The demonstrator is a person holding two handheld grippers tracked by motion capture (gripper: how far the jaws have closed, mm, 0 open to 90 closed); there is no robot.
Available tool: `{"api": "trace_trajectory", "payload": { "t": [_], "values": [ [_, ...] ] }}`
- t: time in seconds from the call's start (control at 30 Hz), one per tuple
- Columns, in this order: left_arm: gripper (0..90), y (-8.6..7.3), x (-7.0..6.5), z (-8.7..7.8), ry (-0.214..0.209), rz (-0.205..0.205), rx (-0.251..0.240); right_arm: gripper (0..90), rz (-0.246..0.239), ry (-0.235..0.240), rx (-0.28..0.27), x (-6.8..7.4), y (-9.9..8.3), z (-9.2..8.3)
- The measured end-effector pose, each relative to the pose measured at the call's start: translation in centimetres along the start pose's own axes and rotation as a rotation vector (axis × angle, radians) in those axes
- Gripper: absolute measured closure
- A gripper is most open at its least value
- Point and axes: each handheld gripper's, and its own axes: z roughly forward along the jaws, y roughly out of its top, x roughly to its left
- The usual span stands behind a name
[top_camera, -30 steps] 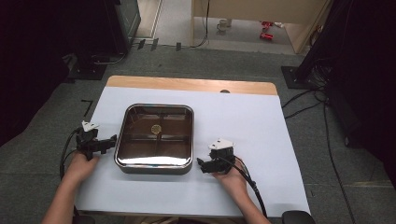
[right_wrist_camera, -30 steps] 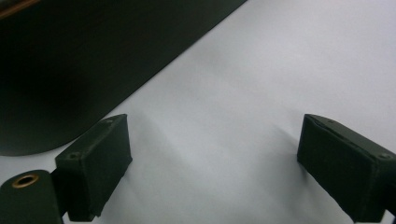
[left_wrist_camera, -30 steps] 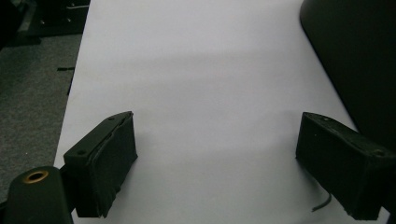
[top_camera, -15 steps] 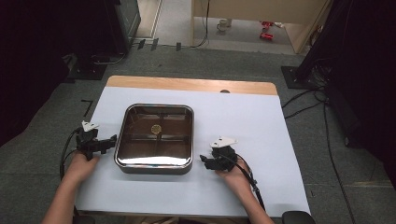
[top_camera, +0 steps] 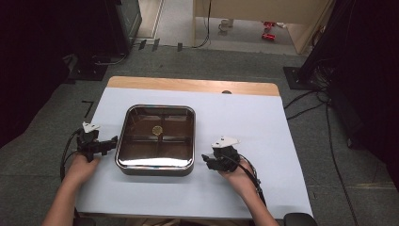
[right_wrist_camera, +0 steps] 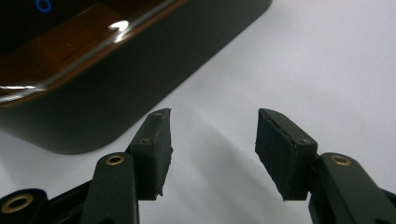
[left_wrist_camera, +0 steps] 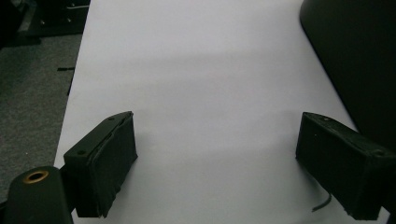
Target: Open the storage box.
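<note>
A square dark metal basin (top_camera: 155,167) with a shiny rim stands on the white table cover, a small round brass-coloured piece (top_camera: 157,129) at its middle. My left gripper (top_camera: 113,141) rests just left of the basin, pointing at its side wall. Its jaws stand wide open (left_wrist_camera: 215,168) over bare cover, with the basin's wall (left_wrist_camera: 359,60) at the right. My right gripper (top_camera: 205,160) lies just right of the basin's near right corner (right_wrist_camera: 116,84). Its jaws (right_wrist_camera: 212,149) have just been closing and stand part-way apart, with nothing between them.
The white cover (top_camera: 254,117) spans the table, with a wooden strip (top_camera: 188,85) along the far edge. Grey carpet, cables (top_camera: 329,136) and dark equipment stands surround the table. Cables trail from both grippers toward the person's forearms.
The right gripper's jaws have drawn closer together. Both hands have stayed nearly where they were, and the basin has not moved.
</note>
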Motion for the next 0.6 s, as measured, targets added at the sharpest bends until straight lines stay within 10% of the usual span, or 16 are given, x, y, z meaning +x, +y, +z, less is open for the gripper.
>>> {"api": "trace_trajectory", "payload": {
  "t": [0.6],
  "values": [
    [12.2, 0.0, 0.0, 0.0, 0.000, 0.002, 0.000, 42.3, -0.016, 0.046, -0.035, -0.3, 3.9, -2.9]
  ]
}}
